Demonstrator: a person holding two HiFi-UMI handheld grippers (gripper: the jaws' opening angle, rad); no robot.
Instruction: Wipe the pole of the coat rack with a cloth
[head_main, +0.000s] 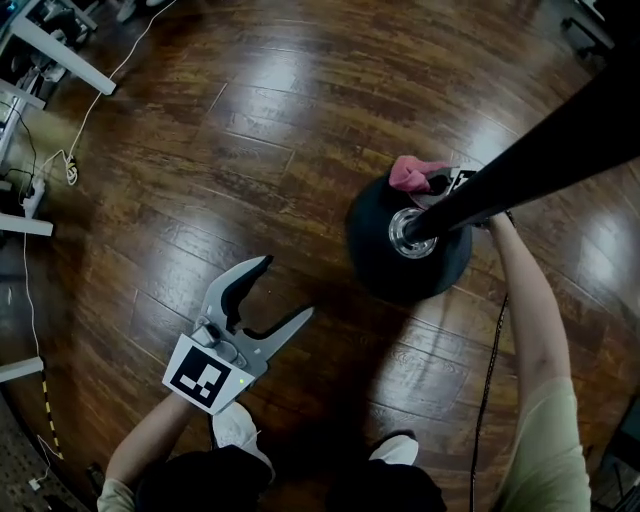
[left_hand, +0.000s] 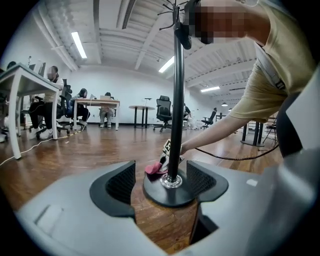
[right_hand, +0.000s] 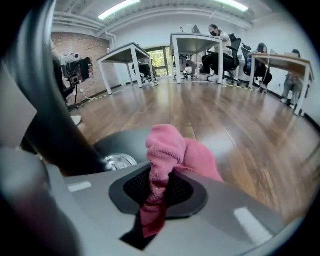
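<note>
Pole (left_hand: 176, 100) upright; cloth (right_hand: 167, 150) at base (head_main: 375, 255)

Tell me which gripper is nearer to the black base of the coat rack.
Right. The right gripper, shut on the pink cloth, is at the edge of the base beside the pole. The left gripper, open and empty, is off the base, over the floor.

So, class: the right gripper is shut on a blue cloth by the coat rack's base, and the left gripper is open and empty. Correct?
One error: the cloth is pink, not blue, as the right gripper view shows. The right gripper is shut on it by the coat rack's base, and the left gripper is open and empty.
</note>
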